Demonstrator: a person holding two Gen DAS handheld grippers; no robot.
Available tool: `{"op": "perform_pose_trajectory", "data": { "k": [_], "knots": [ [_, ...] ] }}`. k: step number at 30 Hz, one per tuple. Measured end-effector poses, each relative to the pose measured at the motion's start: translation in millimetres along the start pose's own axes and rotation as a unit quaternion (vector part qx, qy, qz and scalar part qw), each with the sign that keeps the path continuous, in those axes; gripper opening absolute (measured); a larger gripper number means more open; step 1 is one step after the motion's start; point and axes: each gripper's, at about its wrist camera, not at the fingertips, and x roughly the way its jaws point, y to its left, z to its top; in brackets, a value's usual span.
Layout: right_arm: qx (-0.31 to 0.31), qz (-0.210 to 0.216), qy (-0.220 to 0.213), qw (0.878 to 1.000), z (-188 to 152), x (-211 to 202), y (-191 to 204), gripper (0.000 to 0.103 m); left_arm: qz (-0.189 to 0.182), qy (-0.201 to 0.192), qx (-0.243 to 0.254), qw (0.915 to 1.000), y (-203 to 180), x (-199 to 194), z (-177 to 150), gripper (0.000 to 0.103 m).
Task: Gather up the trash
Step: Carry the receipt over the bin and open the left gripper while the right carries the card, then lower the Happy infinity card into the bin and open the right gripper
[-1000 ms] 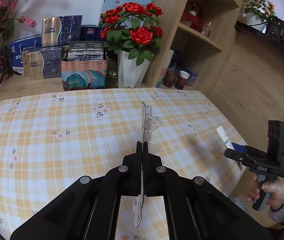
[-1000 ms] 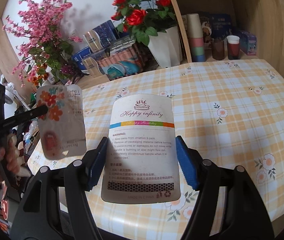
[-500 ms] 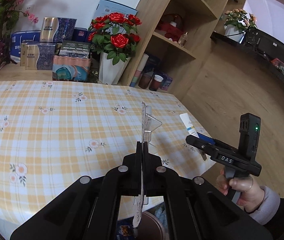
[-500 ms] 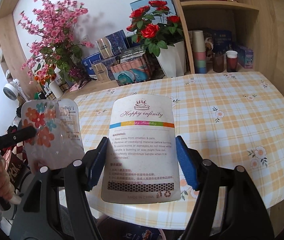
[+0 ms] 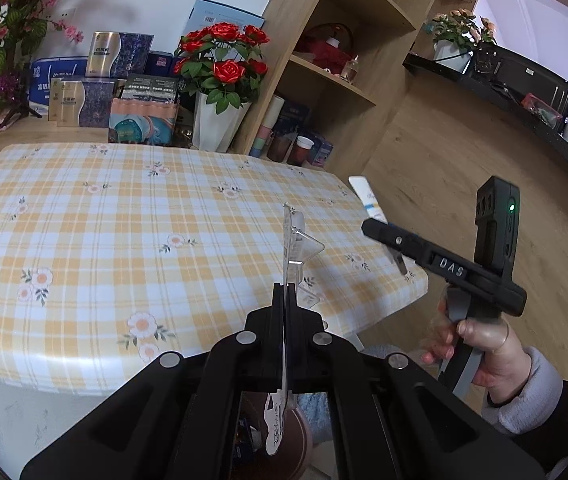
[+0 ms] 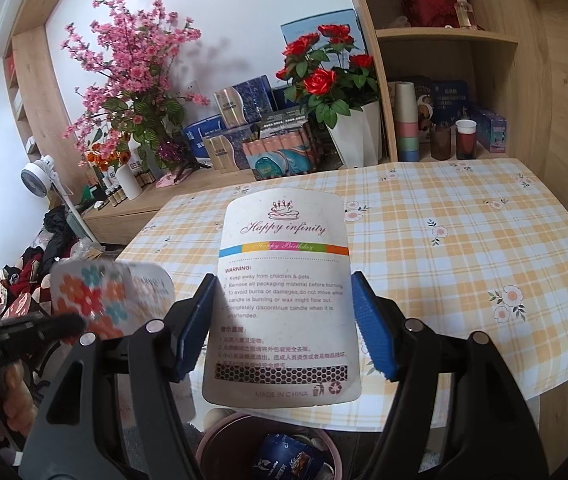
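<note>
My left gripper [image 5: 284,288] is shut on a clear plastic blister pack [image 5: 293,244], seen edge on and upright. In the right wrist view the same pack shows its flower-printed card [image 6: 92,300], with the left gripper [image 6: 70,323] at the far left, blurred. My right gripper [image 6: 284,280] is shut on a white "Happy infinity" candle card [image 6: 284,320], its blue pads [image 6: 372,328] pressing both long edges. Beyond the table's right corner, the left wrist view shows the right gripper [image 5: 370,229] and its card [image 5: 368,198]. A pinkish-brown trash bin [image 6: 220,436] holding a blue wrapper sits below both grippers.
The table with a yellow checked cloth [image 6: 464,240] lies ahead. Behind it stand a white vase of red roses [image 6: 358,136], boxes, pink blossoms [image 6: 132,80] and wooden shelves [image 5: 344,80] with cups. A person's hand [image 5: 484,356] grips the right handle. Clothes and a fan clutter the floor at left.
Both grippers have pulled back off the table past its near edge, each still holding its piece. The trash bin has come into view beneath them.
</note>
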Motion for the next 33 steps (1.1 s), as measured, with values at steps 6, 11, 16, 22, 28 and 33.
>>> {"op": "perform_pose_trajectory", "data": {
  "k": [6, 11, 16, 22, 28, 33],
  "knots": [
    [-0.001, 0.004, -0.006, 1.000, -11, -15, 3, 0.067, 0.002, 0.026, -0.002, 0.9997, -6, 8, -35, 0.001],
    [0.005, 0.003, -0.002, 1.000, -19, -22, -2, 0.067, -0.026, 0.055, -0.012, 0.9981, -7, 22, -56, 0.003],
    [0.006, 0.005, 0.001, 1.000, -26, -29, -3, 0.067, -0.026, 0.058, 0.011, 0.9979, -13, 22, -68, 0.069],
    [-0.015, 0.005, 0.016, 1.000, -39, -30, 7, 0.068, 0.045, 0.012, 0.007, 0.9989, -5, -4, -60, 0.089],
    [-0.053, 0.003, 0.034, 0.998, -47, -27, 23, 0.068, 0.103, -0.022, 0.011, 0.9944, -6, -26, -45, 0.097],
    [-0.064, 0.018, 0.063, 0.996, -59, -22, 36, 0.069, 0.164, -0.047, 0.028, 0.9850, -10, -38, -42, 0.097]
  ]
}}
